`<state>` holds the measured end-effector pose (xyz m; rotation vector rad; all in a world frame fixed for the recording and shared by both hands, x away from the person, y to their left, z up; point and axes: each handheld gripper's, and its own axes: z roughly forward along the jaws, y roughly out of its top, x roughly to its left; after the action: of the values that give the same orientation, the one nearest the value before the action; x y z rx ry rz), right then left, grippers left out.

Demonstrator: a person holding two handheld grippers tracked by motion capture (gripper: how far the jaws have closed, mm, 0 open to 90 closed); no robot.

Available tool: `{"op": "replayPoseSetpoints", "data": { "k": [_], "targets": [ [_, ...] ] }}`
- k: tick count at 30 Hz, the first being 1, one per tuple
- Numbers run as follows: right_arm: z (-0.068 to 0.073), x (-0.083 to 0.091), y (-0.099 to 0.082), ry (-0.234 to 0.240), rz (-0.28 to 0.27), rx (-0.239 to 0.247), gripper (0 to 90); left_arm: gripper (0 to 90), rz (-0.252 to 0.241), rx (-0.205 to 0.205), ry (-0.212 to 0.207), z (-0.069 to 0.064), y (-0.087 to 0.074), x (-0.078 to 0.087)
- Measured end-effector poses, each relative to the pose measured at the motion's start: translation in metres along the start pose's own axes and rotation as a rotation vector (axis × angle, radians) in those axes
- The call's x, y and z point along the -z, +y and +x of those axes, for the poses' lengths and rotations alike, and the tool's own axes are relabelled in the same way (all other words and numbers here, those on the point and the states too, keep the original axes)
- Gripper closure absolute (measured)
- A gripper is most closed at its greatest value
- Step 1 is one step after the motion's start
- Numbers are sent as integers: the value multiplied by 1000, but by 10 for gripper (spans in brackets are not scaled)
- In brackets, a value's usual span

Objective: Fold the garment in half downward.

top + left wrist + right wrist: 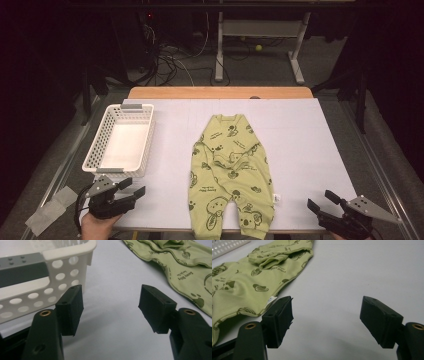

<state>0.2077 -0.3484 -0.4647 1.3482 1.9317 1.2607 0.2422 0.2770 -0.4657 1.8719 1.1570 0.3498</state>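
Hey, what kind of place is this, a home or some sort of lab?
Most likely a lab or recording workspace, not a home: a covered table with a romper laid flat beside a basket, loose cables on the floor, and desk legs behind.

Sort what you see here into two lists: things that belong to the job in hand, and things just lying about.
Belonging to the job:
green printed baby romper
white perforated basket
left hand-held gripper, open
right hand-held gripper, open

Just lying about:
yellow ball on the floor
tangle of cables behind the table
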Motion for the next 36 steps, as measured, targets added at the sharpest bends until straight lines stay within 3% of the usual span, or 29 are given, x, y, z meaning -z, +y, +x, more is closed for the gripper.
{"op": "replayPoseSetpoints", "data": {
  "k": [11, 15, 23, 26, 36],
  "targets": [
    [4, 2, 1, 36, -7, 13, 294, 336, -31, -52, 1, -13, 11, -1],
    [4, 2, 3, 54, -21, -7, 294, 336, -38, -49, -7, -13, 12, -2],
    [13, -2, 11, 90, -20, 14, 288, 335, -60, -42, -13, -13, 21, -4],
    [15, 0, 19, 107, -48, 14, 286, 335, -58, -71, -26, -19, 30, -10],
    [19, -15, 36, 140, -55, 19, 284, 335, -72, -129, -63, -35, 56, -26]
  ]
}}
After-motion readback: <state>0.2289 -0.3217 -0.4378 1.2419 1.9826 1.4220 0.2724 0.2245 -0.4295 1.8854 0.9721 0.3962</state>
